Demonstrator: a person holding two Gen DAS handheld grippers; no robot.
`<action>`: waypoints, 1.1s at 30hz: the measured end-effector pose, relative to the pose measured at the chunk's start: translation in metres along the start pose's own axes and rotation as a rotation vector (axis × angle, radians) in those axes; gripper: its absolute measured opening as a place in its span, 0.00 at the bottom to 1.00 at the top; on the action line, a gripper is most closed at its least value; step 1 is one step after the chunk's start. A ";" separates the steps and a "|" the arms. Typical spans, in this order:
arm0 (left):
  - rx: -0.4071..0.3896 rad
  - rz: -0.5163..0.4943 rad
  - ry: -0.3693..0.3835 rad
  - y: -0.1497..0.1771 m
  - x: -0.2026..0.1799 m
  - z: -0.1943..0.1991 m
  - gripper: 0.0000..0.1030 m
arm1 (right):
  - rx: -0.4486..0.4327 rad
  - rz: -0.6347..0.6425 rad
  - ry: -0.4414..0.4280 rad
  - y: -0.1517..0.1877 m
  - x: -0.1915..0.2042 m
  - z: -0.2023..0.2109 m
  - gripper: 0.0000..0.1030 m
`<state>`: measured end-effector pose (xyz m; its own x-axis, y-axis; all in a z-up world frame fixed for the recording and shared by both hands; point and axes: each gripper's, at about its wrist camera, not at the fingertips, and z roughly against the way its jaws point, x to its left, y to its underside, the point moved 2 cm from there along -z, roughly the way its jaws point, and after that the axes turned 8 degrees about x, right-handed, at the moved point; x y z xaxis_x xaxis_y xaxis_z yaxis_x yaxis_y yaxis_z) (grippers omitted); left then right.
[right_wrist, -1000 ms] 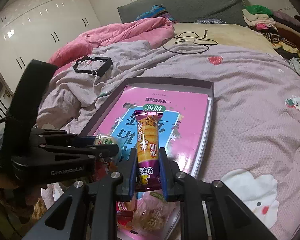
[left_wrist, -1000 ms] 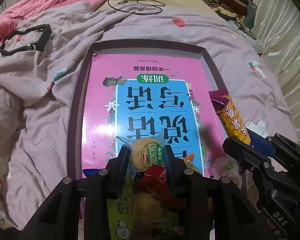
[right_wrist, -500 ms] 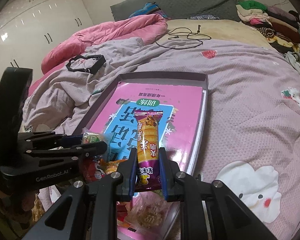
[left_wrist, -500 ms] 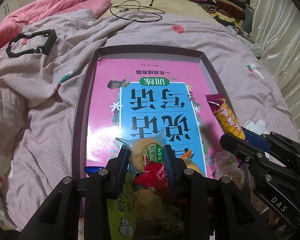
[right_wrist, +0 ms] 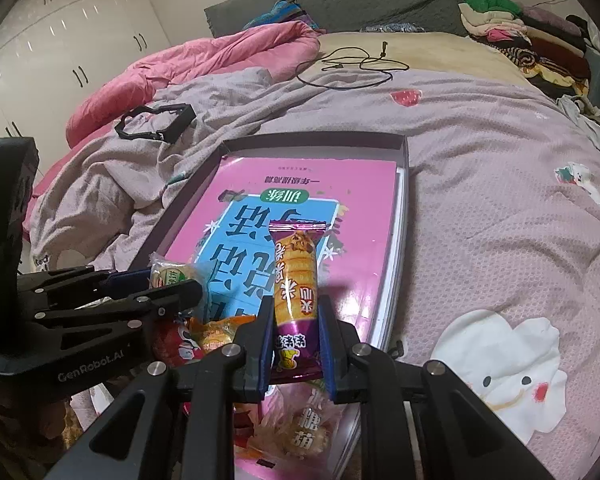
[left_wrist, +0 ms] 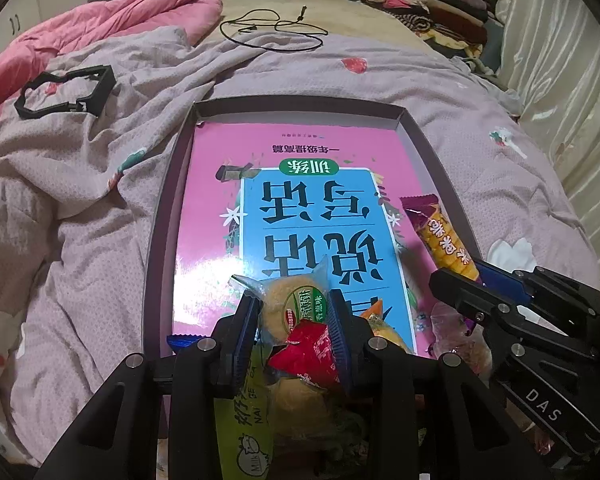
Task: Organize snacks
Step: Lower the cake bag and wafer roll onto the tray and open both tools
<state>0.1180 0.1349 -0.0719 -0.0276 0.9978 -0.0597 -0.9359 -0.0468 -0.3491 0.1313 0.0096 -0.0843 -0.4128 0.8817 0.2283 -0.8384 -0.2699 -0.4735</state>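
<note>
While the right hand-held gripper pinches the long purple-and-orange snack bar by its near end, long axis aimed away over the tray, the left hand-held gripper squeezes a round bun packet. Both look light, crinkly, slippery, crushable.

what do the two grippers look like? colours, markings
Both the left gripper and the right gripper are black angular plastic with silver screw heads and ribbed blue pads. White lettering: "GenRobot.AI" on the left, "DAS" on the right. No cables visible.
</note>
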 end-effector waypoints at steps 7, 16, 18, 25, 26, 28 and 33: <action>-0.011 -0.007 -0.011 0.002 0.000 -0.001 0.34 | 0.002 0.008 0.012 0.001 0.002 -0.002 0.20; -0.013 -0.007 -0.011 0.002 0.000 -0.001 0.34 | 0.008 0.014 0.019 0.004 0.003 -0.006 0.20; -0.012 -0.008 -0.011 0.002 0.000 -0.002 0.34 | 0.007 0.005 0.022 0.004 0.001 -0.007 0.20; -0.012 -0.007 -0.011 0.003 -0.001 -0.001 0.34 | 0.014 -0.006 0.024 0.005 -0.002 -0.010 0.20; -0.011 -0.009 -0.012 0.003 -0.001 -0.001 0.34 | 0.015 -0.004 0.022 0.005 -0.002 -0.010 0.20; -0.011 -0.008 -0.011 0.003 -0.001 -0.002 0.34 | 0.018 -0.002 0.026 0.005 -0.001 -0.011 0.20; -0.011 -0.008 -0.011 0.003 -0.001 -0.002 0.34 | 0.026 -0.007 0.024 0.005 -0.001 -0.012 0.21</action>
<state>0.1164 0.1338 -0.0748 -0.0241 0.9986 -0.0465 -0.9324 -0.0392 -0.3593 0.1315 0.0115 -0.0972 -0.3987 0.8926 0.2104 -0.8504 -0.2739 -0.4493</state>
